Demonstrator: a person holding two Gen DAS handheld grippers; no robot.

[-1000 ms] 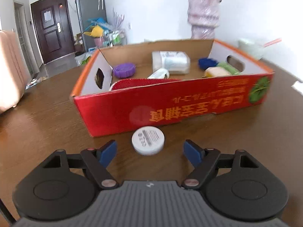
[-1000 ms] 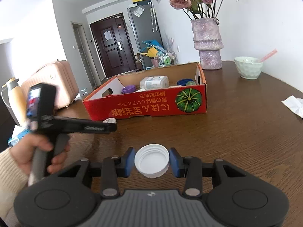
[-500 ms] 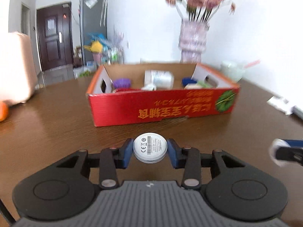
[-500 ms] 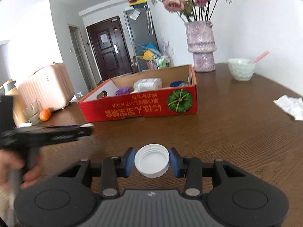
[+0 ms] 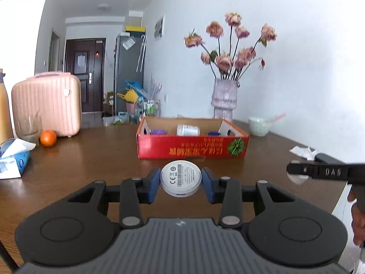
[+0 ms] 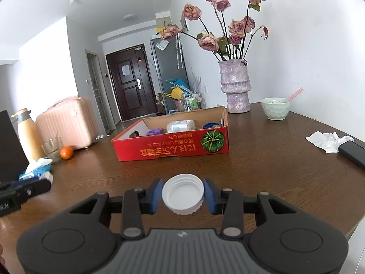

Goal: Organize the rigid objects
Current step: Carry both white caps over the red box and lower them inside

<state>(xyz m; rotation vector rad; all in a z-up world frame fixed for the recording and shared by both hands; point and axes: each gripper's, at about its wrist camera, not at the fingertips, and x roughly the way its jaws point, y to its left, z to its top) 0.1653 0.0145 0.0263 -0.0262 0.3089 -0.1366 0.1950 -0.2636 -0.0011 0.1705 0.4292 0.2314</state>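
My left gripper (image 5: 180,179) is shut on a white round disc (image 5: 180,178) with a barcode label, held above the wooden table. My right gripper (image 6: 183,193) is shut on a white screw lid (image 6: 183,193), open side up. A red cardboard box (image 5: 192,149) stands ahead on the table; it also shows in the right wrist view (image 6: 173,148). Inside it are a purple lid (image 6: 154,132), a white jar (image 6: 180,126) on its side and a blue lid (image 6: 211,125). The right gripper shows at the right edge of the left wrist view (image 5: 328,172).
A pink vase with dried roses (image 6: 235,91) and a green bowl (image 6: 275,108) stand behind the box. Crumpled tissue (image 6: 328,140) and a dark phone (image 6: 353,151) lie at the right. An orange (image 6: 66,152), glass (image 6: 51,149), thermos (image 6: 28,134) and tissue pack (image 5: 13,162) are at the left.
My left gripper has closed on the white disc, lifted it and pulled back from the box. My right gripper has kept the white lid and drawn back a little.
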